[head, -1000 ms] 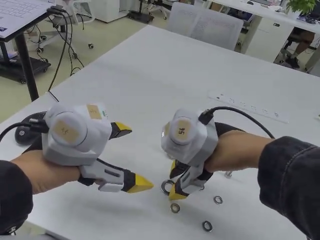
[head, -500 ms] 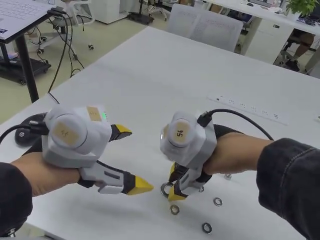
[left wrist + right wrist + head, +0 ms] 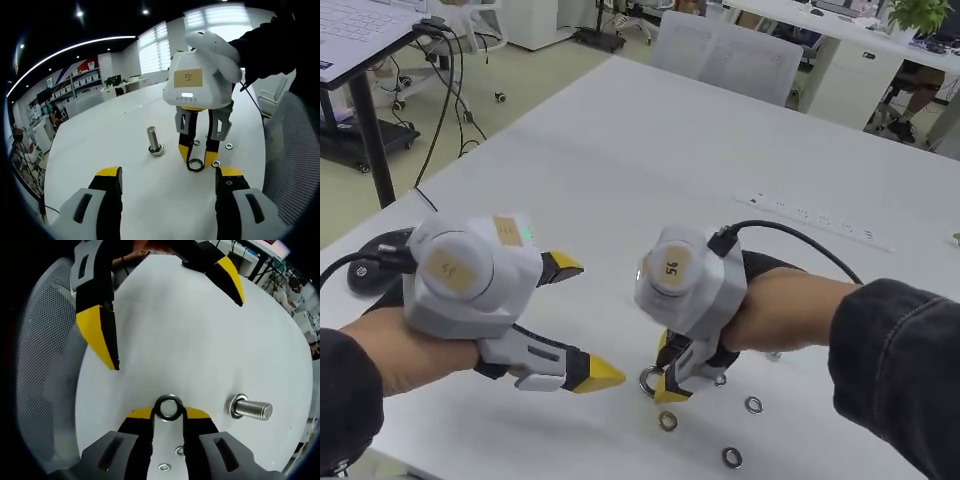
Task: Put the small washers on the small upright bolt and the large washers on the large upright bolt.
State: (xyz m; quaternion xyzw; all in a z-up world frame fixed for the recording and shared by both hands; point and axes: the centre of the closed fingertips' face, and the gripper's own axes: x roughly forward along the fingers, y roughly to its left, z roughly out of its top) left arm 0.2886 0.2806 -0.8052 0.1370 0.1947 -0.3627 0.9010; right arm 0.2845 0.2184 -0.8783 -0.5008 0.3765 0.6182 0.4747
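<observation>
Right gripper (image 3: 161,413) has its fingers pinching a large washer (image 3: 168,397); left gripper (image 3: 167,175) gapes empty. Early days, several washers (image 3: 753,405) loose on the bench (image 3: 650,180).

1 large washer (image 3: 168,408) lies flat near the upright bolt (image 3: 250,409).

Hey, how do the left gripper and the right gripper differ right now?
The left gripper has its jaws wide open and empty; the right gripper is closed on a large washer. The left gripper lies roughly level, pointing across the table; the right gripper points down at it. Both have white bodies and yellow-tipped jaws.
</observation>
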